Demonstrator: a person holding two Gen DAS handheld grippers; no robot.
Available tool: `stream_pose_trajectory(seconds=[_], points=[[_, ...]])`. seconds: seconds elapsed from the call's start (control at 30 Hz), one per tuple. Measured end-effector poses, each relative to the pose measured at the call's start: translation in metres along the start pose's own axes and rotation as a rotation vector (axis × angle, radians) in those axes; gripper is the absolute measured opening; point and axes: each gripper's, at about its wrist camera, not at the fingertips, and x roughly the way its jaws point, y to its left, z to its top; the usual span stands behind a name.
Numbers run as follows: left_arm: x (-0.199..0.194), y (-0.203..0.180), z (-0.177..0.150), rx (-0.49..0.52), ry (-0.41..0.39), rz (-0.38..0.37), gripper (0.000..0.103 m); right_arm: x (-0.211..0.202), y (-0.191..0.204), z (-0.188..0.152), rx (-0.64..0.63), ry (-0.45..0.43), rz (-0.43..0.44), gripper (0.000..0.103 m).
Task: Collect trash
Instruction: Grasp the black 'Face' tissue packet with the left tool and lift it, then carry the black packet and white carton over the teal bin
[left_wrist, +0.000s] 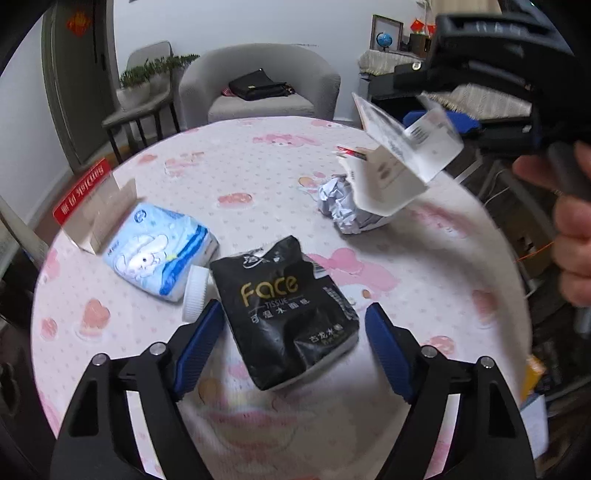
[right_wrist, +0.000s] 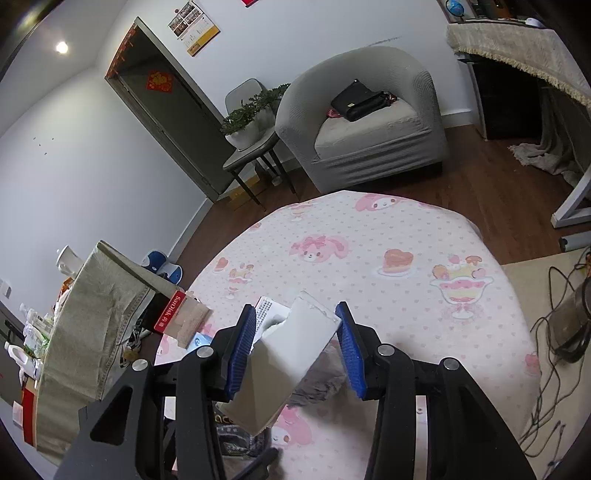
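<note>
Your right gripper (right_wrist: 297, 343) grips white carton (right_wrist: 291, 354) above table (right_wrist: 406, 229) | your left gripper (left_wrist: 295, 339) gapes wide astride black tissue pack (left_wrist: 284, 314); crumpled paper (left_wrist: 340, 206) beyond

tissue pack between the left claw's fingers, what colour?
Black with gold "Face" lettering, tissue pack; clearest in the left wrist view.

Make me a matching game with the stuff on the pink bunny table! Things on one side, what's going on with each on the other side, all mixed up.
Things:
1. black "Face" tissue pack
2. flattened white cardboard box
3. crumpled grey-white paper ball
4. light blue tissue pack with a cartoon rabbit

States:
A. lies beside the open red-edged cardboard box
B. lifted off the table in the right gripper
C. lies between the fingers of the open left gripper
D. sits on the tablecloth under the lifted box

Pairs: 1-C, 2-B, 3-D, 4-A
</note>
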Motion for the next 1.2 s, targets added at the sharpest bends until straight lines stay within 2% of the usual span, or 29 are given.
stream_pose_trajectory(seconds=[0.1, 0.2, 0.3, 0.43, 0.5, 0.7, 1.0, 1.2], points=[[0.002, 0.001, 0.001, 0.003, 0.004, 0.003, 0.079, -0.001, -0.001, -0.001, -0.003, 0.000, -0.003, 0.045], [0.002, 0.005, 0.001, 0.001, -0.002, 0.003, 0.070, -0.001, -0.003, -0.001, -0.008, 0.003, -0.009, 0.045], [0.000, 0.008, 0.001, -0.003, -0.009, -0.012, 0.065, -0.001, -0.003, -0.002, -0.013, 0.002, -0.010, 0.045], [-0.008, 0.015, -0.003, -0.016, -0.021, -0.072, 0.062, -0.002, 0.002, -0.002, -0.037, -0.002, -0.018, 0.045], [-0.011, 0.023, -0.003, -0.048, -0.025, -0.140, 0.060, -0.003, 0.006, -0.002, -0.047, -0.004, -0.027, 0.045], [-0.019, 0.028, -0.011, -0.058, -0.039, -0.184, 0.059, -0.004, 0.013, -0.001, -0.053, -0.021, -0.034, 0.045], [-0.038, 0.037, -0.016, -0.047, -0.070, -0.300, 0.059, 0.004, 0.034, 0.001, -0.075, -0.037, -0.032, 0.045], [-0.048, 0.054, -0.018, -0.056, -0.094, -0.313, 0.059, 0.016, 0.053, 0.000, -0.100, -0.024, -0.030, 0.045]])
